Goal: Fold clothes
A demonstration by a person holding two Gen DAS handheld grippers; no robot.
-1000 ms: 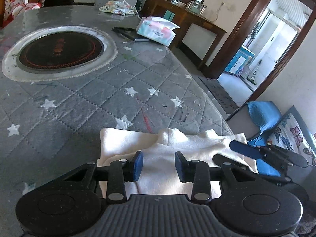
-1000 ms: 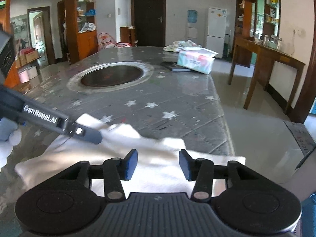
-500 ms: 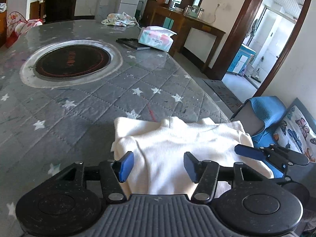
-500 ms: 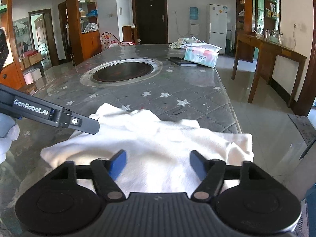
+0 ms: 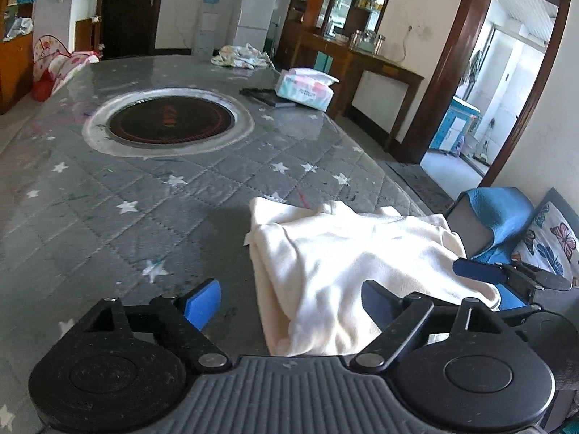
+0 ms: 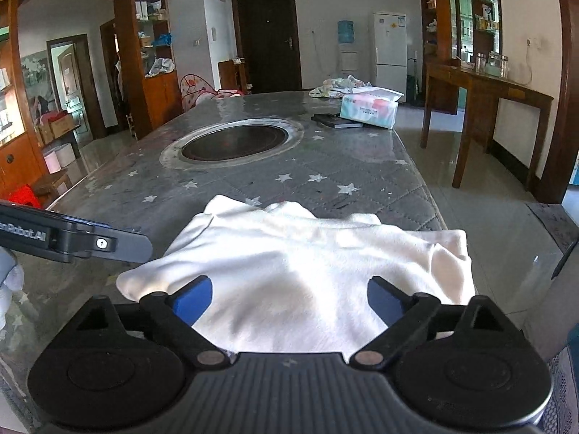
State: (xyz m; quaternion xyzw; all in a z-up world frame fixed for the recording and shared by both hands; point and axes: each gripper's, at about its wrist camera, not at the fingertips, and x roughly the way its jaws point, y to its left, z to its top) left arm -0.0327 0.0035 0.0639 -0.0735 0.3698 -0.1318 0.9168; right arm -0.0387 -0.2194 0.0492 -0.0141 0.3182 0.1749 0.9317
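A cream-white garment [image 5: 347,260] lies folded in layers at the near right end of the grey star-quilted table [image 5: 152,188]; the same garment [image 6: 307,267] fills the middle of the right wrist view. My left gripper [image 5: 291,298] is open above the garment's left edge, with nothing between its blue pads. Over the garment's near part, my right gripper [image 6: 289,298] stands open and holds nothing. In the left wrist view the right gripper [image 5: 506,271] shows at the garment's right side. The left gripper's arm [image 6: 83,240] reaches in from the left in the right wrist view.
A round hotplate [image 5: 170,123] is sunk into the table's middle. A tissue pack [image 5: 305,88], a dark flat object [image 5: 266,94] and a bundle of patterned cloth [image 5: 239,56] sit at the far end. A blue-covered seat [image 5: 499,213] stands off the right edge.
Both grippers opened wider and drew back and up from the garment. The left gripper shifted left, so the garment now sits to the right in its view.
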